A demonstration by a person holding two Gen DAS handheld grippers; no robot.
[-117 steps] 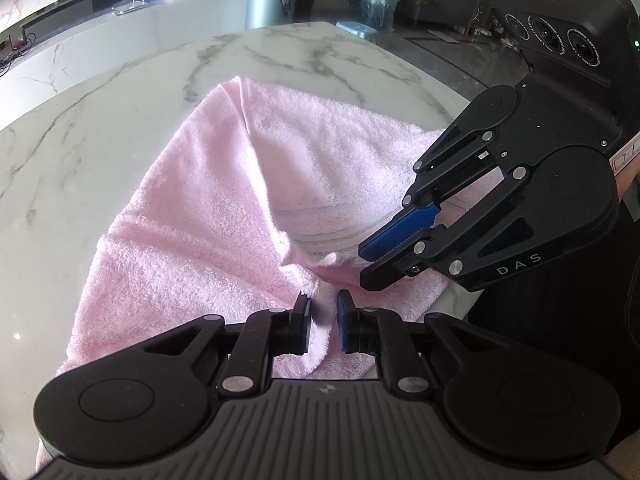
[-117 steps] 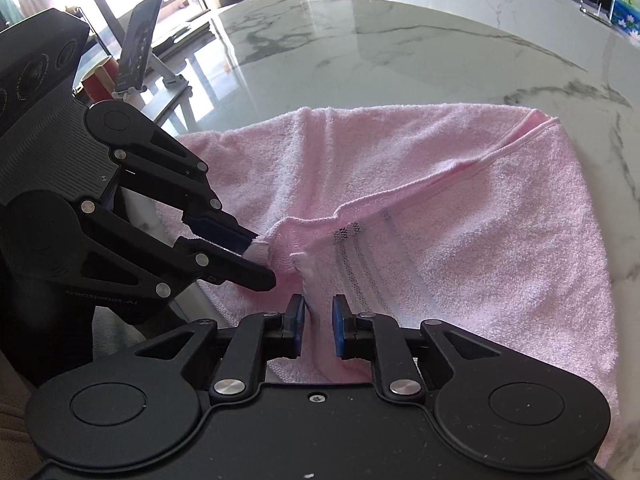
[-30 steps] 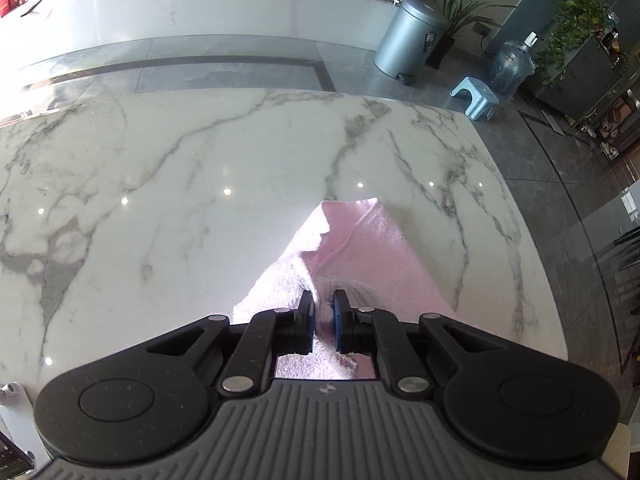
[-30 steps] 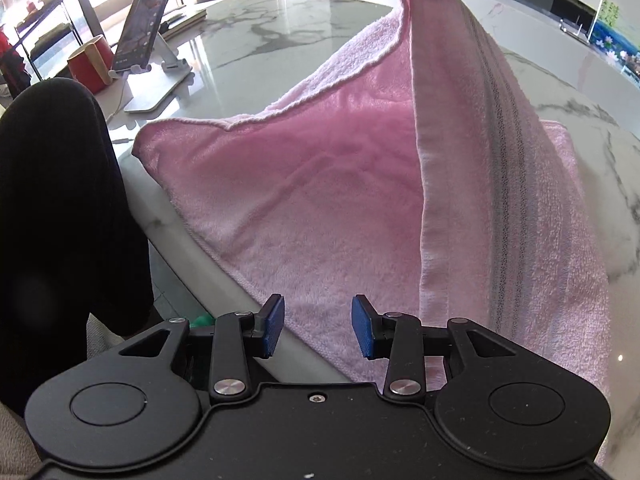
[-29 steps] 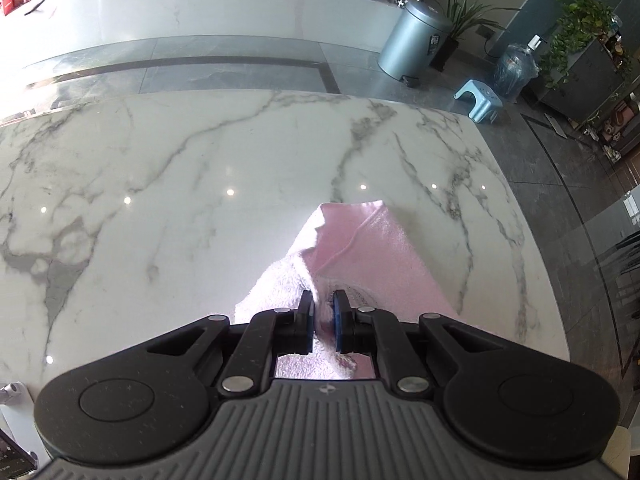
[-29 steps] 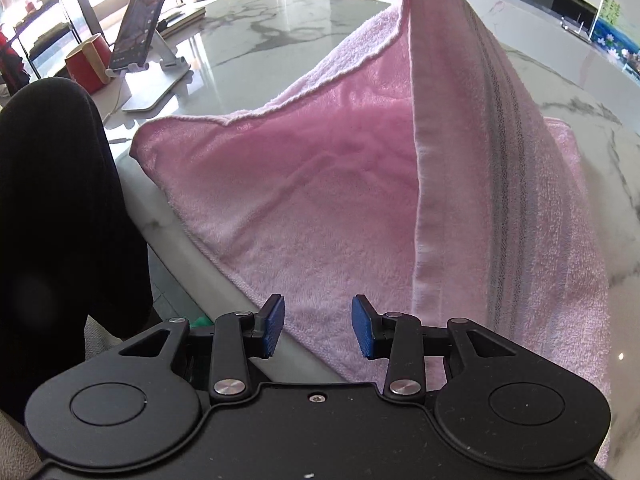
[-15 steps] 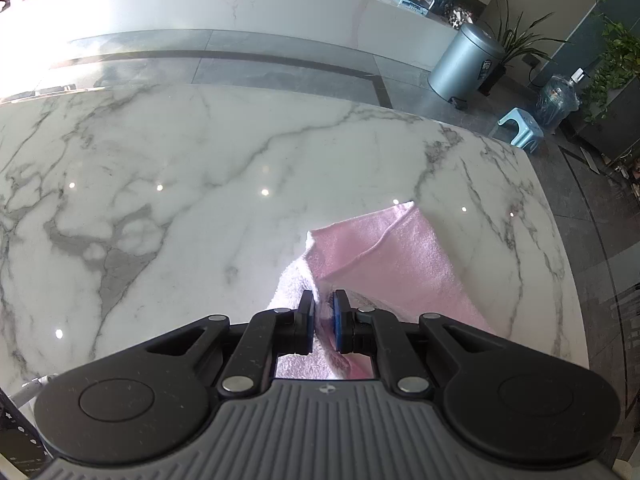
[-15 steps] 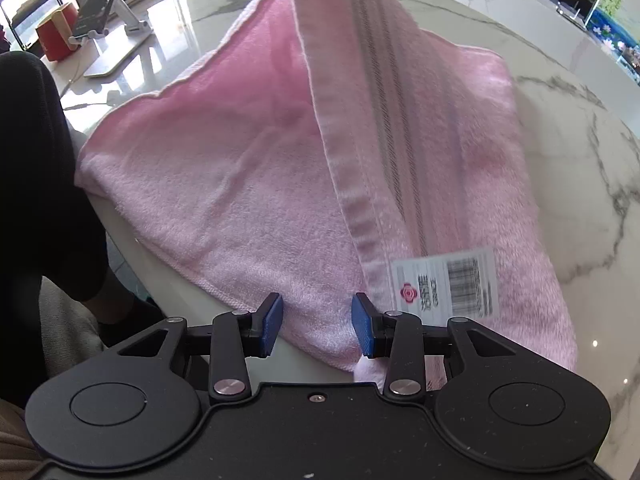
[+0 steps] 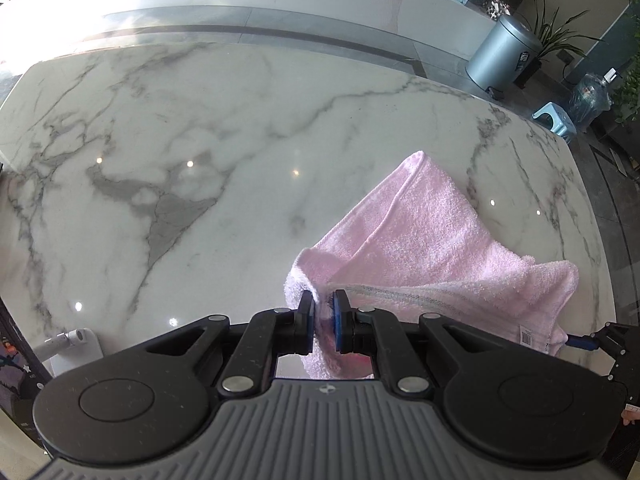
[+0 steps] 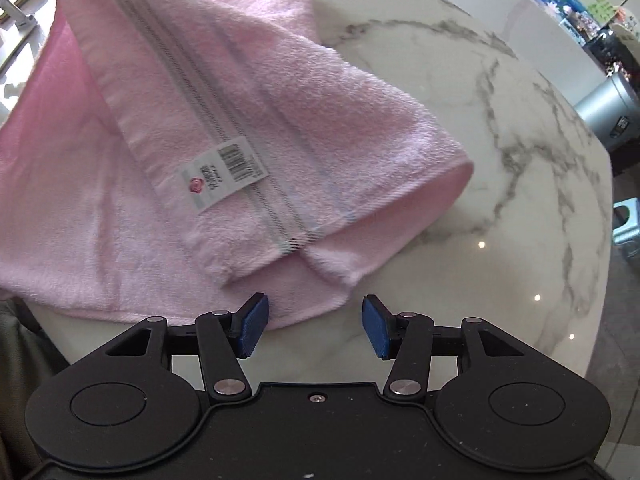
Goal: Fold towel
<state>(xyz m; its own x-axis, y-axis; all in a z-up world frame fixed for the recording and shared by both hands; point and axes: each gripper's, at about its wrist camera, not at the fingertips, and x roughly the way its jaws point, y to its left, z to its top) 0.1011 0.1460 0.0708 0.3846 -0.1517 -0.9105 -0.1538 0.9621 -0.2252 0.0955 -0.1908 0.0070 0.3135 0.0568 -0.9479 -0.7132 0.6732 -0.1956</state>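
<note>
A pink towel [image 10: 248, 92] with grey stripes and a white barcode label [image 10: 222, 174] lies doubled over on the marble table [image 9: 180, 152]. My left gripper [image 9: 323, 318] is shut on one corner of the towel [image 9: 424, 240] and holds that corner up off the table. My right gripper [image 10: 314, 330] hovers just above the towel's near edge; its jaws are opening, with the towel's edge below them and not touched by its blue pads [image 10: 252, 330]. In the left wrist view a tip of the right gripper [image 9: 596, 342] shows at the far right.
The table's rounded edge [image 10: 600, 184] runs along the right. Beyond it stand a metal bin [image 9: 506, 54], a blue stool [image 9: 554, 118], a water jug [image 9: 590, 96] and plants. A phone stand [image 10: 16, 12] sits at the far left; a white device [image 9: 70, 340] lies by the near edge.
The left gripper carried its towel corner across and down, laying the towel over itself. The right gripper swung over the towel's near edge, and its jaws have widened.
</note>
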